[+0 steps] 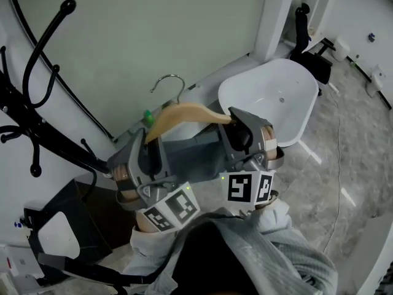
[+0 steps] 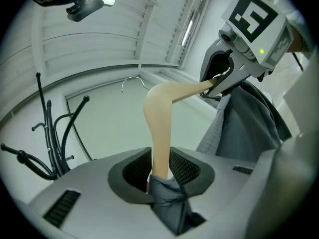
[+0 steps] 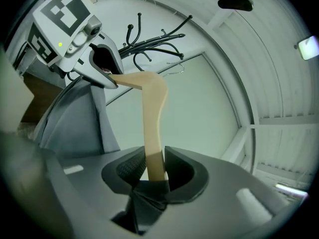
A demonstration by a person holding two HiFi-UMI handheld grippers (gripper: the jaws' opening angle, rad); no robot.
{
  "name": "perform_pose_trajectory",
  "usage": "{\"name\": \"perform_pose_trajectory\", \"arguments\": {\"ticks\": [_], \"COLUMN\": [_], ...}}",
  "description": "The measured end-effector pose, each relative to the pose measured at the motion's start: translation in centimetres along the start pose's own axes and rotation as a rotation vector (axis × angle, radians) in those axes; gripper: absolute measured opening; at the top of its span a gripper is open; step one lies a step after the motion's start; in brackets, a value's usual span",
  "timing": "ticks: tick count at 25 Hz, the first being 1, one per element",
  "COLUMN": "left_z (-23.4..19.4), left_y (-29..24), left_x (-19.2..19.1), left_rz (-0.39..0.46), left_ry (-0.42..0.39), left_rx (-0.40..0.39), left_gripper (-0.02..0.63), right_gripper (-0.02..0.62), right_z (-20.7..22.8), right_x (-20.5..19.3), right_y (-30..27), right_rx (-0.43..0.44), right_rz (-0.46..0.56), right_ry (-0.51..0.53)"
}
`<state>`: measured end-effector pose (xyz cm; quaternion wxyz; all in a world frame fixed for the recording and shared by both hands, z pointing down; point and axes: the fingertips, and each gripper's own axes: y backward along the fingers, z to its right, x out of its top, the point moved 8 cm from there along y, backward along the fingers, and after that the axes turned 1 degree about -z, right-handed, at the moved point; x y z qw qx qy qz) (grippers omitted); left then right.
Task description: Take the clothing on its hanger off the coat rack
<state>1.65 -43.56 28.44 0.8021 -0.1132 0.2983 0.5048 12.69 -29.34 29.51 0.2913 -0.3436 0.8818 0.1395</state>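
Head view is showing the left gripper (image 1: 150,143) and right gripper (image 1: 236,126) holding a wooden hanger (image 1: 184,112) by its two ends in the air, apart from the black coat rack (image 1: 37,85), with grey clothing (image 1: 190,149) hanging beneath. Left gripper view is showing its fingers (image 2: 185,167) pinching the hanger's arm together with a fold of the cloth. Right gripper view is showing its fingers (image 3: 179,171) pinching the other arm and a fold of cloth, the rack standing behind.

coat rack (image 1: 24,106) partly beyond left edge
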Motion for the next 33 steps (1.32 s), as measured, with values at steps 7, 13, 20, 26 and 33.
{"name": "perform_pose_trajectory", "arguments": {"ticks": [7,13,20,26,33], "left_z": [2.4,4.3,6.3,6.2,5.6], "left_y": [-0.9,-1.4,-1.1,-0.9,-1.5], "left_x": [2.2,2.5,2.6,1.7,1.4], "left_rz": [0.074,0.089,0.081,0.071,0.067], "left_ry": [0.009,0.023,0.013,0.005,0.014], "left_rx": [-0.099,-0.159,-0.198,-0.201,-0.206], "left_gripper": [0.11,0.106,0.106,0.106,0.106], "right_gripper": [0.109,0.109,0.107,0.107,0.106], "right_z": [1.7,1.6,0.6,-0.5,-0.4], "right_x": [-2.3,-3.9,-5.9,-5.8,-5.3], "right_y": [2.1,2.7,3.6,3.5,2.7], "right_rx": [-0.05,-0.046,-0.024,-0.012,-0.001], "right_rz": [-0.106,-0.175,-0.218,-0.22,-0.21], "right_ry": [0.018,0.02,-0.002,-0.017,-0.01]}}
